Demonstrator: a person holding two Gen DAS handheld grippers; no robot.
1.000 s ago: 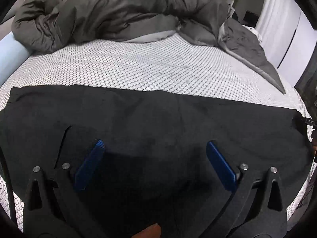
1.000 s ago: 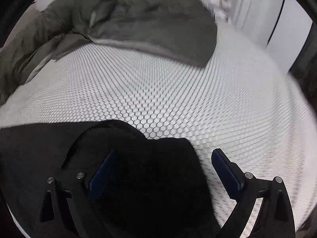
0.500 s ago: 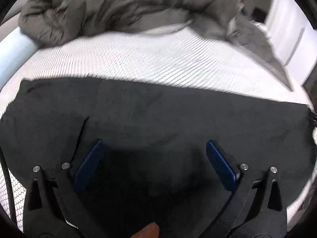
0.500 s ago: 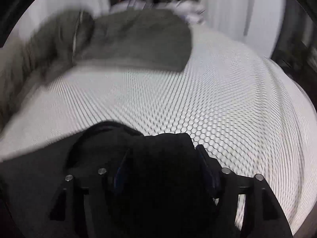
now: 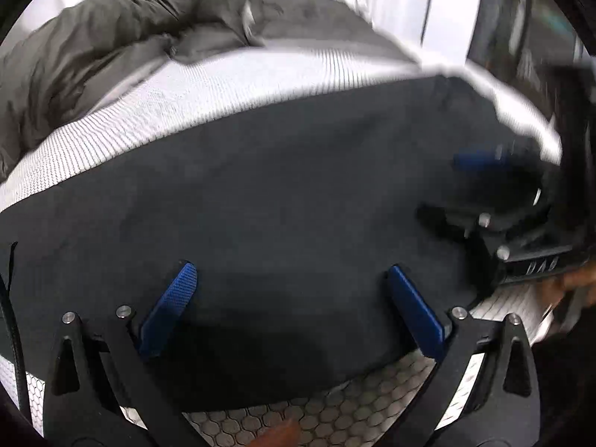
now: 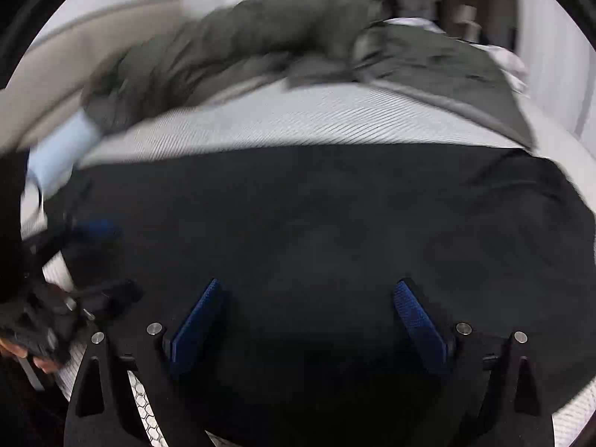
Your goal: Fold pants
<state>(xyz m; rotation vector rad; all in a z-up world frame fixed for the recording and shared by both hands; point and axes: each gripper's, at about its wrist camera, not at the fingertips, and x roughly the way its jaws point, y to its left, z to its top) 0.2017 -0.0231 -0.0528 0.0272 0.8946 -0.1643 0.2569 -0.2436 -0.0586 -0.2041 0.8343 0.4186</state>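
On the bed (image 5: 260,85): pants (image 5: 298,193) flat | left tool (image 5: 294,305), right tool (image 6: 313,320) both agape, empty | next: grip an edge.

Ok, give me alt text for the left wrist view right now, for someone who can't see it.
The open left gripper hovers over black pants spread flat on a white honeycomb-patterned bed. The right gripper is blurred at the pants' right edge, and a rumpled grey duvet lies at the far side of the bed.
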